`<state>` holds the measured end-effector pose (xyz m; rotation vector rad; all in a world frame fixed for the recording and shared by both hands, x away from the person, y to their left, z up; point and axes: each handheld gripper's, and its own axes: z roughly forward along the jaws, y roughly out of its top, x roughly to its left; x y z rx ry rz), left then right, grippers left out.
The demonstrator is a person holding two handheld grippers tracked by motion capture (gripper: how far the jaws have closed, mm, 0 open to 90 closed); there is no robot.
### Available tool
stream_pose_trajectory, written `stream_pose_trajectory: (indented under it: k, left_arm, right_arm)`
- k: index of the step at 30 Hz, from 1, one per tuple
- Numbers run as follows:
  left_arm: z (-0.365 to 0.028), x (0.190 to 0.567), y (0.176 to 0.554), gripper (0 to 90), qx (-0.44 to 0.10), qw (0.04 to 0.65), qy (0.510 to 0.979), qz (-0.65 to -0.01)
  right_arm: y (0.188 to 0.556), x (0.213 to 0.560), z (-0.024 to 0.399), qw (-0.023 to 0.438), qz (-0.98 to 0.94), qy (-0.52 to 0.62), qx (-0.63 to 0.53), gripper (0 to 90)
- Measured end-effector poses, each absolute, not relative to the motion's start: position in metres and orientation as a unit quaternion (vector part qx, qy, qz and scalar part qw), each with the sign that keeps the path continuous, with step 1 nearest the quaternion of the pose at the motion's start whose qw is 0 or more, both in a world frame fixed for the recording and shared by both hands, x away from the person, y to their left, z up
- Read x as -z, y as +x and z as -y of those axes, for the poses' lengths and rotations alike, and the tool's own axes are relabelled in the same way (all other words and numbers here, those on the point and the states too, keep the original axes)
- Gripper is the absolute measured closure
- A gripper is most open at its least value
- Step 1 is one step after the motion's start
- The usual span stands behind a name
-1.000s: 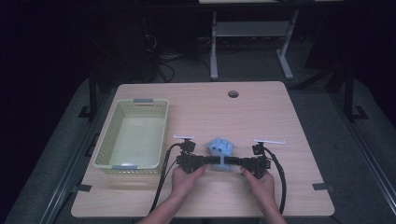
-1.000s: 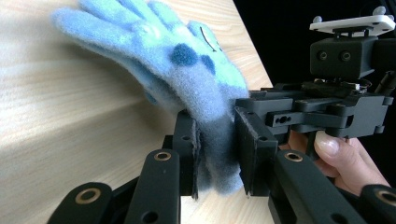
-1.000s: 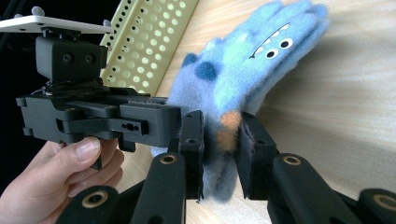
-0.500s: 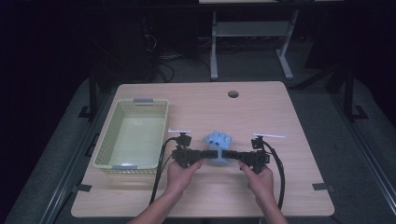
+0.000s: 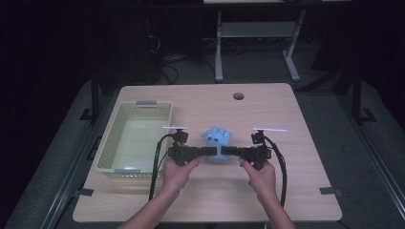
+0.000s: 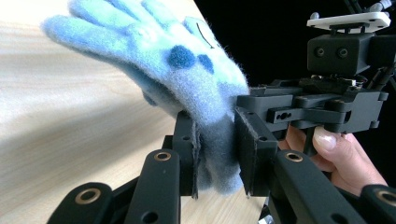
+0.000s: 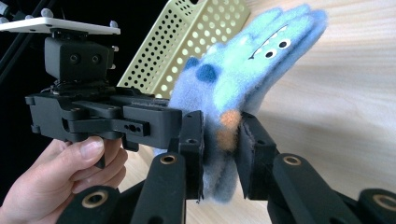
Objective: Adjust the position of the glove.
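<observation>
High view: a fuzzy light-blue glove with darker blue spots (image 5: 217, 138) hangs between the two black handheld grippers above the middle of the pale wooden table (image 5: 296, 186), its fingers pointing away from the person. The left gripper (image 5: 210, 151) comes in from the left and the right gripper (image 5: 224, 151) from the right, jaws facing each other and both at the glove's cuff end. A pale green perforated plastic basket (image 5: 119, 143) stands at the table's left side, just beside the left gripper's cable and well apart from the glove.

Left gripper view: its own two jaws are clamped on the glove's cuff (image 6: 217, 154), the pads pressing the fleece into a narrow fold. The glove's fingers spread up and to the left over the tabletop. Behind it the right gripper's black body is seen in the person's hand (image 6: 336, 158).

Right gripper view: its jaws likewise pinch the cuff, where an orange patch (image 7: 227, 128) shows between the pads. A cartoon face with small eyes and a toothed mouth sits on the glove. The person's other hand (image 7: 65, 177) holds the left gripper, with the basket's wall behind.
</observation>
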<state>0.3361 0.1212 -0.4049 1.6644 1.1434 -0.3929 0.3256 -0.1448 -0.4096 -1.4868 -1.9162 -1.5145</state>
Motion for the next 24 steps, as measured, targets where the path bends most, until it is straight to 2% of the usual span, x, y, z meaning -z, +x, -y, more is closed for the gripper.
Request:
stream_pose_trajectory:
  k: [24]
  left_arm:
    - [-0.151, 0.386, 0.338, 70.7, 0.152, 0.528, 0.685, -0.479]
  right_arm:
    - [0.338, 0.386, 0.115, 0.137, 0.683, -0.493, 0.521, 73.5]
